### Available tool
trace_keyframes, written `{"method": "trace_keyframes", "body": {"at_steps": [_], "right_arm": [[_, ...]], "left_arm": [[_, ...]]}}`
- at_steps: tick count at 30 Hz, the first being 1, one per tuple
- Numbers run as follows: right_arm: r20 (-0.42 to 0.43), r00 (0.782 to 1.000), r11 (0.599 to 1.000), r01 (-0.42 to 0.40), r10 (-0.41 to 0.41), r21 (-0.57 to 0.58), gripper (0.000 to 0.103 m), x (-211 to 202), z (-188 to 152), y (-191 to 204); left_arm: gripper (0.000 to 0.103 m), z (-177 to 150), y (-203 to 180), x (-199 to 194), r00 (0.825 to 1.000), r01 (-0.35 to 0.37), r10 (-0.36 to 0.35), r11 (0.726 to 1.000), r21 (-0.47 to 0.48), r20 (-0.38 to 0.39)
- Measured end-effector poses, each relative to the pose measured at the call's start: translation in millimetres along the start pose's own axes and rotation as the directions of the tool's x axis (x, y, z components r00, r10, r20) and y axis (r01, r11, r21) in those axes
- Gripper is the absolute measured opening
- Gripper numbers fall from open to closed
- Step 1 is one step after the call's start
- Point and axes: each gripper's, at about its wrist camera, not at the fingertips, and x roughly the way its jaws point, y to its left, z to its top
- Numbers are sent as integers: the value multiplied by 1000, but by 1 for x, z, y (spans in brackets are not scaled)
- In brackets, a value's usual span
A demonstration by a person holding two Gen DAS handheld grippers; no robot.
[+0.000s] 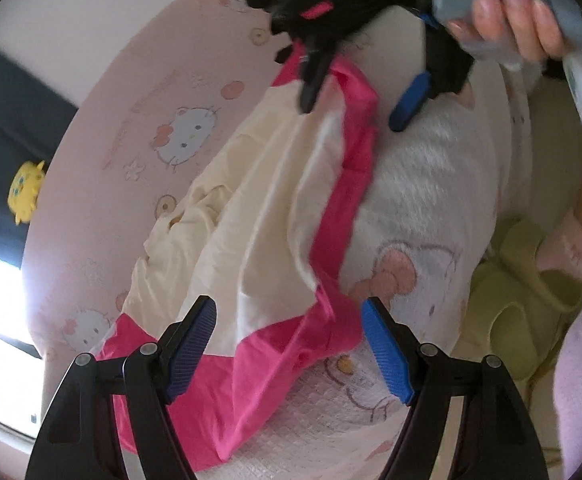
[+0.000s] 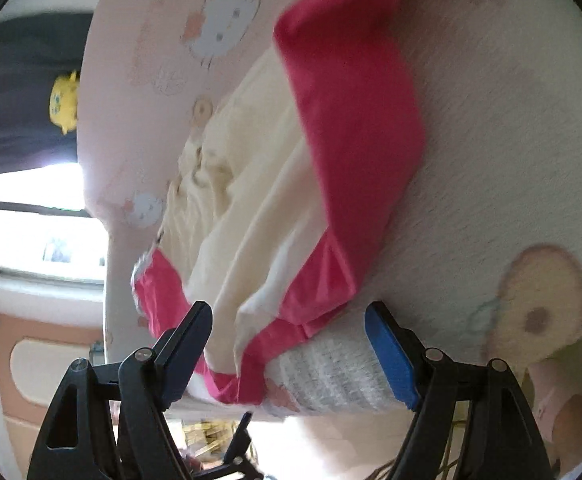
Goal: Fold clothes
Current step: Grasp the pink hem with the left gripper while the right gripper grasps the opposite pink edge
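A cream garment [image 1: 259, 208] with hot-pink bands lies rumpled on a pink cartoon-cat bedsheet [image 1: 179, 92]. In the left wrist view my left gripper [image 1: 289, 344] is open just above the garment's near pink hem [image 1: 251, 380], with its pads clear of the cloth. My right gripper [image 1: 361, 96], held by a hand [image 1: 507, 12], hangs open over the garment's far pink edge. In the right wrist view the right gripper [image 2: 289, 348] stands open. The garment's pink corner [image 2: 251, 376] lies between its fingers at the bed's edge, and nothing is pinched.
A yellow plush toy [image 1: 27, 192] sits against a dark surface beyond the bed. Green slippers [image 1: 523, 280] and a foot in a pink sock [image 1: 571, 248] are on the floor at the right. A bright window [image 2: 31, 232] lies to the left.
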Motion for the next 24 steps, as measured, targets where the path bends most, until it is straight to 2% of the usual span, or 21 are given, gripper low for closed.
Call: {"method": "trace_keyframes", "body": {"at_steps": [4, 8, 13, 14, 15, 16, 17, 18, 20, 23, 24], "right_arm": [[15, 1000, 999, -6, 7, -45, 78, 11, 2, 4], [49, 998, 999, -46, 47, -21, 78, 11, 5, 0], [75, 995, 997, -69, 67, 21, 77, 11, 8, -2], [80, 995, 998, -64, 62, 19, 77, 11, 8, -1], [85, 995, 998, -59, 57, 16, 73, 11, 8, 0], [84, 996, 999, -38, 37, 5, 70, 12, 8, 1], [83, 996, 1000, -15, 16, -7, 61, 13, 9, 2], [82, 997, 1000, 7, -6, -19, 44, 14, 9, 3], [81, 995, 997, 65, -61, -38, 21, 14, 10, 3], [85, 990, 989, 122, -115, -84, 18, 12, 11, 9], [100, 981, 975, 177, -165, -131, 17, 11, 9, 18]], "left_arm": [[74, -6, -7, 10, 998, -53, 54, 998, 46, -23], [74, -12, -9, 21, 994, -91, 95, 993, 69, -46], [73, -10, -11, 29, 994, -93, 97, 993, 66, -54], [70, -9, -13, 30, 994, -90, 94, 993, 77, -52], [62, -8, -17, 31, 995, -85, 90, 992, 96, -51], [59, -8, -20, 32, 994, -87, 93, 990, 115, -50], [54, -7, -24, 33, 994, -89, 96, 987, 133, -49], [46, -6, -26, 33, 994, -87, 95, 986, 141, -49], [35, -5, -28, 35, 995, -65, 74, 988, 138, -63], [20, -5, -27, 38, 993, -61, 74, 988, 140, -91], [17, -7, -25, 40, 991, -74, 90, 986, 147, -103]]}}
